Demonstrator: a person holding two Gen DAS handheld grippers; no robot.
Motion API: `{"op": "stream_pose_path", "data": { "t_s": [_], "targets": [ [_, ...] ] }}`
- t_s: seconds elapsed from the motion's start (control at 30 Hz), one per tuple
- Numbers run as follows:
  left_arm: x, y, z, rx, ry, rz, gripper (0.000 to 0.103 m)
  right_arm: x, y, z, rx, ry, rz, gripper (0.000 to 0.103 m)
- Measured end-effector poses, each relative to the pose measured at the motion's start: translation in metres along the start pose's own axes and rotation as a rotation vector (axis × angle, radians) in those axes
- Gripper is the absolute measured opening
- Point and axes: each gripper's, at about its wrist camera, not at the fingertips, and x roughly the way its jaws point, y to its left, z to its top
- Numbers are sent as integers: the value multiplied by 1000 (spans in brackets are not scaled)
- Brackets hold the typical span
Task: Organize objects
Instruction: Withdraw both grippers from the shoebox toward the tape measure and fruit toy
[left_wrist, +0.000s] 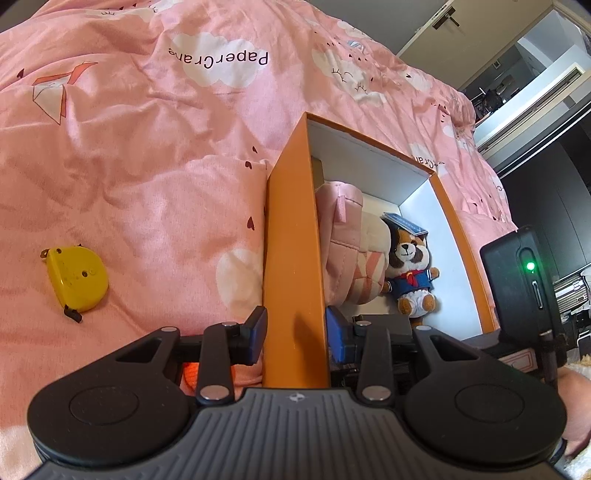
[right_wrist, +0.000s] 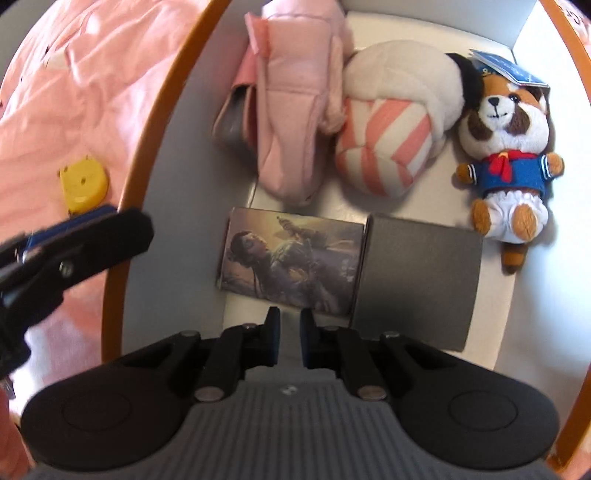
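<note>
**Operator:** Left wrist view first. Far left on the bed (left_wrist: 147, 155), on the pink cover, lies the yellow tape measure (left_wrist: 77, 282), well apart from the orange box (left_wrist: 291, 258). I judge it the one thing not yet put away. My left hand-held gripper (left_wrist: 297, 332) is clamped on the box's near left wall, one pad outside, one inside.

**Spotter:** How will the tape measure handle?

**Operator:** Hard plastic shell, I'd say: stiff, light, a bit slick. I'd pinch it across its flat faces, at the middle, not by the small black tab at its near end. The soft cover under it may give when I press down.

**Spotter:** And inside the box?

**Operator:** Right wrist view, left to right: pink pouch (right_wrist: 291, 122), striped plush (right_wrist: 388, 147), sailor-suit plush (right_wrist: 506, 158) along the far side; nearer, a picture card box (right_wrist: 291, 258) touching a grey box (right_wrist: 417, 280). The plush is soft and forgiving; the two boxes are stiff.

**Spotter:** Right side?

**Operator:** My right hand-held gripper (right_wrist: 290, 338) hangs over the box floor, jaws drawn narrow with nothing between them.
</note>
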Motion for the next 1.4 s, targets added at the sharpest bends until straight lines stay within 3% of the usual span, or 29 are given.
{"op": "stream_pose_path", "data": {
  "t_s": [0.17, 0.23, 0.4, 0.53, 0.67, 0.7, 0.83, 1.13, 1.4],
  "targets": [
    [-12, -7, 1, 41, -37, 25, 42, -3, 3, -6, -11, -13, 15, 11],
    [-18, -12, 1, 77, -66, 63, 42, -16, 8, -13, -44, -59, 13, 12],
    [-28, -23, -2, 156, -148, 177, 42, -69, 32, -35, -195, -331, -27, 15],
    [-37, -20, -5, 155, -226, 201, 42, -103, 39, -56, -345, -556, -54, 16],
    [-49, -15, -7, 172, -338, 266, 40, -121, 51, -72, -503, -691, -78, 27],
    [-51, -13, -6, 172, -353, 285, 40, -124, 55, -62, -532, -710, -92, 29],
    [-55, 1, 1, 142, -309, 287, 40, -114, 74, -42, -619, -651, -77, 33],
    [-34, 25, -4, 208, -109, 436, 40, -49, 129, -18, -909, -403, -99, 33],
    [-30, 49, -10, 213, 10, 413, 40, -13, 147, -11, -1005, -188, -87, 33]
  ]
}}
